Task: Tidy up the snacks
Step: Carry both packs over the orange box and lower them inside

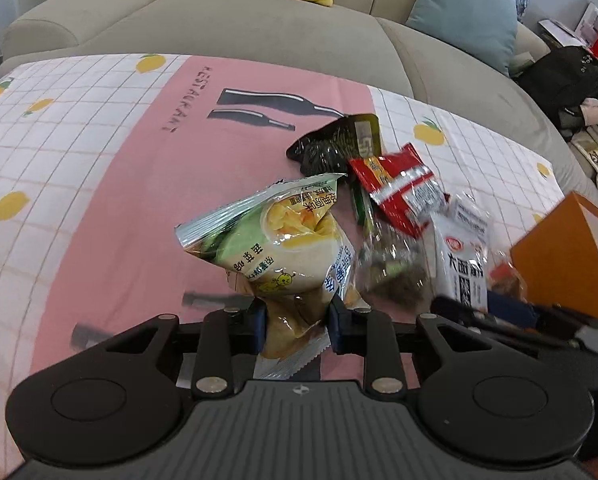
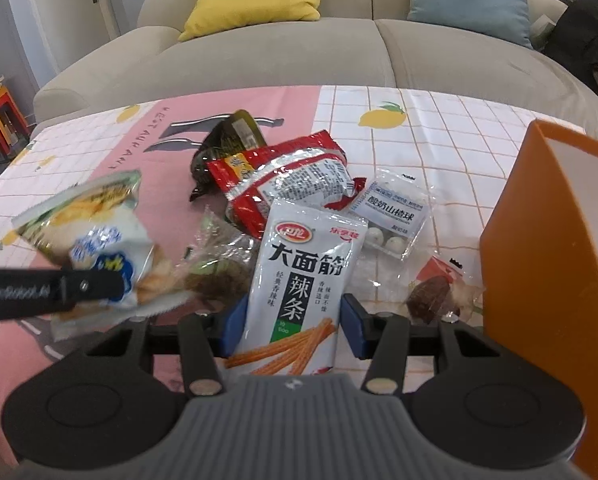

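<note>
**Two grippers, two packets over a lemon-print cloth**

We see the left gripper (image 1: 297,322) angled steeply down, its blue pads pinching the lower end of a yellow-green chip bag (image 1: 277,248), which hangs lifted above the pink panel of the tablecloth (image 1: 99,168). The right gripper (image 2: 291,330) points down likewise, its pads pressed against the sides of a white spicy-strip packet (image 2: 299,280) printed with "大面筋" and "辣条". Beyond it lie a red packet (image 2: 283,180), a dark packet (image 2: 223,140) and a small clear pack (image 2: 395,212) labelled "酸奶山楂球". An orange box (image 2: 539,260) stands at the right. The cloth reads "RESTAURANT".
</note>
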The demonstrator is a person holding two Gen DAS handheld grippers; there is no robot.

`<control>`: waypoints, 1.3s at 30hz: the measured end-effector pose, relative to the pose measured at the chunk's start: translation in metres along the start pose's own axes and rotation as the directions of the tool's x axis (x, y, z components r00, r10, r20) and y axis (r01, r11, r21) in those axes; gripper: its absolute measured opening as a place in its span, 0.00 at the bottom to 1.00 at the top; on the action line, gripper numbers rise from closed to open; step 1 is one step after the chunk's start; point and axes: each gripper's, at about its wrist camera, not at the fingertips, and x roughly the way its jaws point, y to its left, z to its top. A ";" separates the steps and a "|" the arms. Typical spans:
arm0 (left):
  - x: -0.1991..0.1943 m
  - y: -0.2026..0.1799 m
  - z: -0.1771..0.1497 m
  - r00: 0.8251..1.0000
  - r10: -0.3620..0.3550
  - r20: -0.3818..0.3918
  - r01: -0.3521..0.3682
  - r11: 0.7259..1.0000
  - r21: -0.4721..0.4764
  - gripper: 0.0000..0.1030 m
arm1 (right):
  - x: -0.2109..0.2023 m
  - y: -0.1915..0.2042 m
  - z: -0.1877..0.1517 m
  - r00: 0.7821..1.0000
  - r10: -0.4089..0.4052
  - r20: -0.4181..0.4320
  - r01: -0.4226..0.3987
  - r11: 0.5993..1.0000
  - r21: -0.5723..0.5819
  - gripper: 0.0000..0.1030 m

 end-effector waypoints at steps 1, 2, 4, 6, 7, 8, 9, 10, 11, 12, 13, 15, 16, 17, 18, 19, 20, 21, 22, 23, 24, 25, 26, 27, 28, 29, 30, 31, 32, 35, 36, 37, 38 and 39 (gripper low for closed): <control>-0.005 0.000 -0.003 1.000 0.000 -0.004 0.000 1.000 0.001 0.31 | -0.004 0.000 -0.002 1.000 0.008 -0.001 -0.008 1.000 0.004 0.48; -0.011 -0.001 -0.006 1.000 0.001 -0.009 -0.001 1.000 0.003 0.31 | -0.009 0.001 -0.003 1.000 0.016 -0.002 -0.015 1.000 0.009 0.48; -0.020 -0.004 -0.011 1.000 0.001 -0.019 0.000 1.000 0.010 0.31 | -0.019 0.002 -0.007 0.999 0.033 -0.007 -0.033 0.999 0.015 0.48; -0.027 -0.006 -0.017 0.999 0.004 -0.035 -0.003 1.000 0.021 0.31 | -0.028 0.004 -0.010 0.999 0.048 -0.013 -0.048 0.999 0.014 0.48; -0.031 -0.008 -0.020 0.999 0.005 -0.045 -0.004 1.000 0.025 0.31 | -0.033 0.005 -0.011 0.998 0.058 -0.015 -0.058 0.998 0.010 0.48; -0.034 -0.009 -0.023 0.998 0.004 -0.056 -0.002 1.000 0.029 0.31 | -0.037 0.007 -0.012 0.998 0.066 -0.018 -0.066 0.998 0.006 0.48; -0.038 -0.010 -0.025 0.998 0.004 -0.064 -0.002 1.000 0.031 0.31 | -0.043 0.008 -0.012 0.997 0.074 -0.019 -0.074 0.997 0.002 0.48; -0.041 -0.011 -0.027 0.997 0.007 -0.071 -0.005 0.999 0.033 0.31 | -0.048 0.009 -0.013 0.997 0.079 -0.018 -0.079 0.997 0.000 0.48; -0.045 -0.012 -0.030 0.997 0.011 -0.078 -0.008 0.999 0.034 0.31 | -0.053 0.010 -0.013 0.996 0.084 -0.018 -0.084 0.996 0.000 0.48; -0.048 -0.013 -0.032 0.996 0.012 -0.083 -0.009 0.999 0.036 0.31 | -0.058 0.011 -0.015 0.996 0.090 -0.020 -0.090 0.996 0.003 0.48; -0.051 -0.013 -0.034 0.996 0.011 -0.089 -0.008 0.999 0.037 0.31 | -0.062 0.011 -0.017 0.995 0.095 -0.022 -0.094 0.996 0.007 0.48; -0.057 -0.016 -0.037 0.995 0.008 -0.099 -0.003 0.999 0.043 0.31 | -0.071 0.011 -0.023 0.994 0.106 -0.030 -0.105 0.994 0.011 0.48; -0.060 -0.018 -0.038 0.994 0.008 -0.105 -0.003 0.999 0.050 0.31 | -0.075 0.011 -0.027 0.993 0.109 -0.036 -0.108 0.994 0.011 0.48; -0.062 -0.020 -0.039 0.994 0.009 -0.111 -0.002 0.998 0.058 0.31 | -0.079 0.011 -0.030 0.993 0.110 -0.044 -0.110 0.994 0.009 0.48; -0.064 -0.022 -0.040 0.993 0.009 -0.115 -0.001 0.998 0.065 0.31 | -0.083 0.012 -0.032 0.992 0.110 -0.055 -0.110 0.994 0.004 0.48; -0.066 -0.025 -0.041 0.993 0.010 -0.120 -0.002 0.997 0.072 0.31 | -0.086 0.012 -0.034 0.992 0.111 -0.062 -0.111 0.994 -0.001 0.48; -0.068 -0.027 -0.042 0.992 0.014 -0.128 -0.004 0.997 0.080 0.31 | -0.089 0.011 -0.034 0.992 0.111 -0.065 -0.111 0.994 -0.005 0.48; -0.069 -0.030 -0.042 0.991 0.016 -0.134 -0.004 0.996 0.088 0.31 | -0.092 0.011 -0.035 0.992 0.108 -0.070 -0.109 0.994 -0.009 0.48; -0.071 -0.032 -0.043 0.990 0.015 -0.138 -0.002 0.995 0.097 0.31 | -0.095 0.011 -0.035 0.992 0.105 -0.075 -0.107 0.994 -0.015 0.48; -0.073 -0.035 -0.044 0.990 0.014 -0.141 0.001 0.995 0.103 0.31 | -0.099 0.011 -0.035 0.992 0.104 -0.075 -0.106 0.994 -0.021 0.48; -0.075 -0.036 -0.044 0.990 0.013 -0.141 0.002 0.994 0.108 0.31 | -0.103 0.010 -0.036 0.992 0.102 -0.075 -0.105 0.994 -0.028 0.48; -0.078 -0.039 -0.045 0.990 0.012 -0.141 0.004 0.994 0.113 0.31 | -0.107 0.009 -0.036 0.992 0.100 -0.075 -0.103 0.994 -0.033 0.48; -0.081 -0.040 -0.045 0.990 0.011 -0.141 0.006 0.993 0.117 0.31 | -0.111 0.008 -0.036 0.992 0.100 -0.074 -0.103 0.994 -0.037 0.48; -0.083 -0.043 -0.045 0.990 0.008 -0.142 0.009 0.993 0.119 0.31 | -0.115 0.007 -0.036 0.992 0.101 -0.071 -0.104 0.994 -0.040 0.48; -0.086 -0.045 -0.044 0.990 0.003 -0.143 0.014 0.993 0.119 0.31 | -0.120 0.005 -0.036 0.992 0.103 -0.067 -0.106 0.993 -0.043 0.48; -0.089 -0.047 -0.043 0.990 -0.004 -0.143 0.021 0.993 0.120 0.31 | -0.124 0.003 -0.035 0.993 0.105 -0.062 -0.108 0.993 -0.045 0.48; -0.092 -0.050 -0.042 0.990 -0.011 -0.142 0.029 0.992 0.121 0.31 | -0.130 0.000 -0.034 0.993 0.106 -0.055 -0.109 0.993 -0.047 0.48; -0.095 -0.053 -0.041 0.990 -0.019 -0.141 0.036 0.992 0.123 0.31 | -0.136 -0.003 -0.031 0.993 0.107 -0.046 -0.110 0.993 -0.051 0.48; -0.098 -0.057 -0.039 0.990 -0.026 -0.140 0.044 0.991 0.127 0.31 | -0.140 -0.006 -0.029 0.993 0.107 -0.039 -0.109 0.993 -0.054 0.48; -0.106 -0.072 -0.031 0.989 -0.050 -0.138 0.069 0.988 0.139 0.31 | -0.153 -0.017 -0.019 0.995 0.096 -0.019 -0.098 0.993 -0.068 0.48; -0.109 -0.079 -0.028 0.989 -0.059 -0.134 0.079 0.986 0.150 0.31 | -0.157 -0.021 -0.016 0.996 0.091 -0.016 -0.092 0.993 -0.072 0.48; -0.111 -0.085 -0.025 0.990 -0.066 -0.128 0.086 0.984 0.158 0.31 | -0.160 -0.027 -0.013 0.996 0.086 -0.015 -0.087 0.993 -0.075 0.48; -0.114 -0.092 -0.022 0.990 -0.078 -0.120 0.098 0.981 0.168 0.31 | -0.163 -0.032 -0.009 0.997 0.082 -0.012 -0.083 0.994 -0.078 0.48; -0.117 -0.098 -0.018 0.989 -0.094 -0.113 0.113 0.977 0.178 0.31 | -0.167 -0.037 -0.006 0.997 0.076 -0.007 -0.076 0.994 -0.081 0.48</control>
